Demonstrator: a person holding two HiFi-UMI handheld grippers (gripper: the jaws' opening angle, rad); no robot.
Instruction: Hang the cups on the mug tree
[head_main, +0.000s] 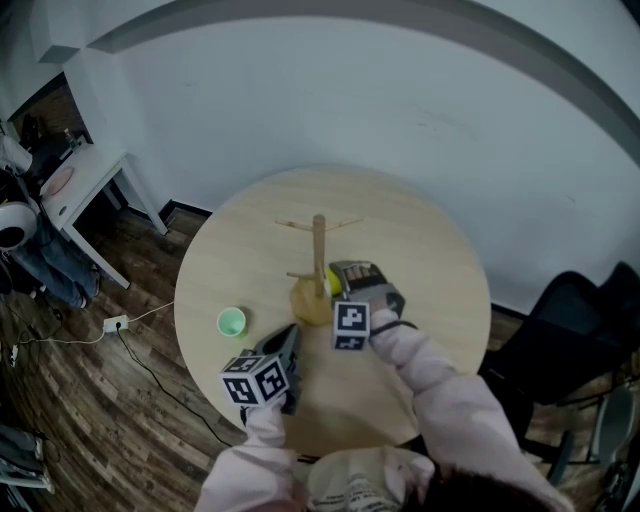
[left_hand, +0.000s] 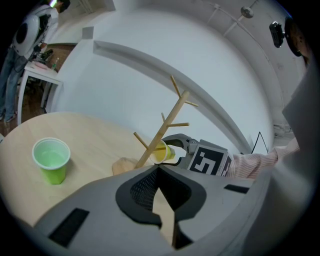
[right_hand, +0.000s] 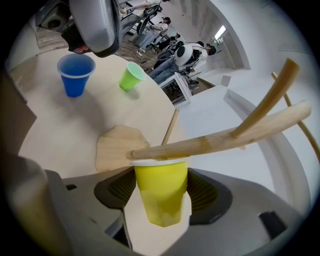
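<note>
Progress at this moment stood at the first cup, not yet hung free. The right gripper (right_hand: 161, 185) was clenched on the yellow cup (right_hand: 160, 192). Its pads lay against the cup's sides near the rim, the cup's base pointed back toward the gripper, and its mouth faced away from it. Directly ahead of the jaws, the rim pressed against the trunk of the mug tree (right_hand: 225, 137), low down and just above the wooden base (right_hand: 117, 147). Whether a peg had entered the cup's mouth could not be established, as the cup hid that spot in every view.

The left gripper (left_hand: 159, 170) was closed with its tips together and nothing between them. It hung above the round table (head_main: 420, 300), near the tree but apart from it, and took no part in the placement.

Two cups remained to be handled. The green cup (left_hand: 51, 160) stood upright on the table, ahead and well to the left of the left gripper's closed jaws. The blue cup (right_hand: 75, 75) stood upright just below the left gripper, beyond the tree's base as seen from the right gripper. The upper pegs of the tree were bare.

Assessment: nothing was confirmed as hung. The yellow cup was at the seating stage. It would count as hung only once the right gripper let go and the cup stayed on its peg. The green and blue cups were untouched, so most of the task was still outstanding.
</note>
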